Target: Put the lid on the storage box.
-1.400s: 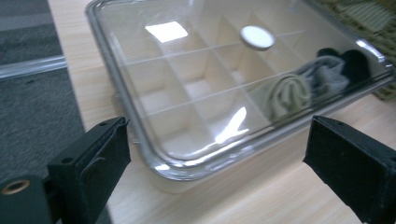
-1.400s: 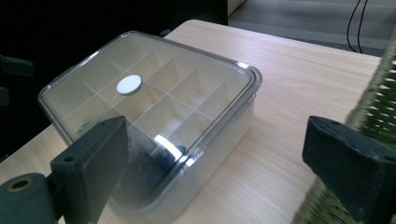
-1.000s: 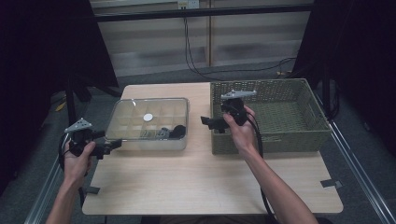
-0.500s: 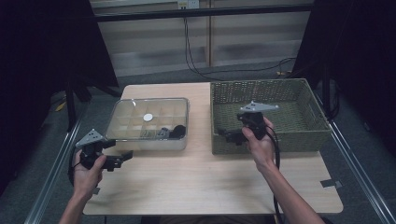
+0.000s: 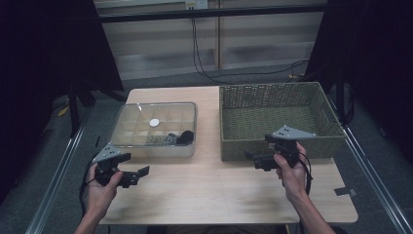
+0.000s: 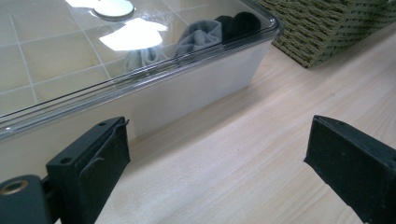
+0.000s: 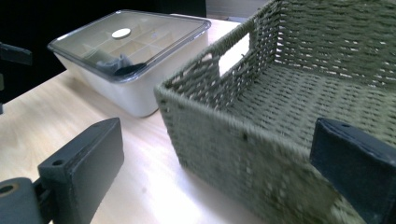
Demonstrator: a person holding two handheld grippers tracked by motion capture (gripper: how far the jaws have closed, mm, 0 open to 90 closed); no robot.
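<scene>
A clear-lidded plastic box (image 5: pixel 153 129) with divided compartments stands left of centre on the wooden table (image 5: pixel 214 190). Inside it lie a grey sock (image 6: pixel 198 37) and a black sock (image 6: pixel 238 23), near the front right corner. A woven green basket (image 5: pixel 277 117) stands at the right with nothing in it. My left gripper (image 5: pixel 138 174) hovers open in front of the box's left corner; in the left gripper view my left gripper (image 6: pixel 219 172) holds nothing. My right gripper (image 5: pixel 254 159) is open just before the basket's front wall, and the basket's corner (image 7: pixel 205 107) lies between its jaws without touching.
A white round disc (image 5: pixel 154 123) sits on the box lid. Bare tabletop stretches along the front between the two hands. Metal rails (image 5: pixel 53 180) flank the table, and cables (image 5: pixel 204 58) run along the floor behind it.
Both hands have drawn back toward the front edge. The left gripper moved from beside the box to in front of it. The right gripper moved rightward along the basket's front wall.
</scene>
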